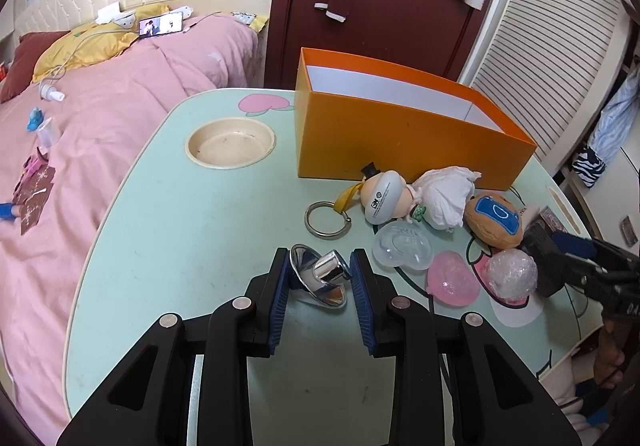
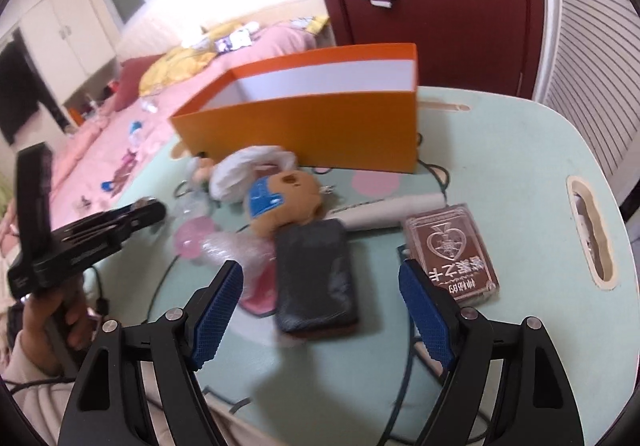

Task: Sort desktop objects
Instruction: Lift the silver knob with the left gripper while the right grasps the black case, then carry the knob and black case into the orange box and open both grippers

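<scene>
Chrome fitting pinched on the table, orange box apparently bare.

The left gripper (image 1: 320, 274) is clenched on a chrome fitting (image 1: 322, 276), low centre of frame; its slick curved flange could slip out on lifting. The right gripper (image 2: 320, 306) hangs released over a dark pouch (image 2: 316, 282). The orange box (image 1: 400, 138), upper centre, shows only white walls; its floor is hidden.

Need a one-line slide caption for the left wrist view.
Left gripper jaws shut on a chrome fitting above the green table, orange box behind.
</scene>
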The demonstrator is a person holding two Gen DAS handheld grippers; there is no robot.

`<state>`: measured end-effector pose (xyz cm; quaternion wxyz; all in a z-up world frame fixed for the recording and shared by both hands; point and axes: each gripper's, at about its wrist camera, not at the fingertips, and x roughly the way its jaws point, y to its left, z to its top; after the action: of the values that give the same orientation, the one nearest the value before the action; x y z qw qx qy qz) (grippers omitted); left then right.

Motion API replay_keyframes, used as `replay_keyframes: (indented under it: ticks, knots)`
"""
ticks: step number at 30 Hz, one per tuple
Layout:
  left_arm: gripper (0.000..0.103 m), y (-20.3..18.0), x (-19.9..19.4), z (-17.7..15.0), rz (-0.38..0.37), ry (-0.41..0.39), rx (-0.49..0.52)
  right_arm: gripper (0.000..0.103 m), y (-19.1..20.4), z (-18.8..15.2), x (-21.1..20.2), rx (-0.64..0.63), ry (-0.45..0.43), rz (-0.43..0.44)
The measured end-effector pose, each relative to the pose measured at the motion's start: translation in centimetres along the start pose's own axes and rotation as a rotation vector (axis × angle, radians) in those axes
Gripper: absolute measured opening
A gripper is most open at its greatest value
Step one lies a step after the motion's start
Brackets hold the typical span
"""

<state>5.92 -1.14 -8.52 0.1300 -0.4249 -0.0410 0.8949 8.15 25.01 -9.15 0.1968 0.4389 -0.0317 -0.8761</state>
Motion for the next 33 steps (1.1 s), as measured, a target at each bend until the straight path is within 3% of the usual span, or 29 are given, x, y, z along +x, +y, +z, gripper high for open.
replay_keyframes:
  ticks: [5, 9, 16, 24, 33]
  knots:
    - [0.032, 0.1, 0.0, 0.0, 0.000, 0.000, 0.002, 0.059, 1.1, 0.2, 1.0, -0.031, 0.028, -0.039]
    - [0.032, -0.1, 0.0, 0.0, 0.002, 0.001, 0.000, 0.038, 2.4, -0.4, 1.7, -0.110, 0.033, -0.150]
    - [0.032, -0.3, -0.2, 0.5, 0.015, 0.011, -0.019, 0.038, 1.5, -0.1, 0.7, -0.039, -0.004, -0.147]
    - [0.032, -0.6, -1.0, 2.5, 0.025, 0.042, -0.044, 0.038, 2.5, 2.1, -1.1, -0.047, -0.072, -0.115]
    - [0.032, -1.7, -2.9, 7.4, -0.019, -0.069, -0.004, 0.038, 3.5, 5.9, -1.7, -0.052, -0.167, -0.089]
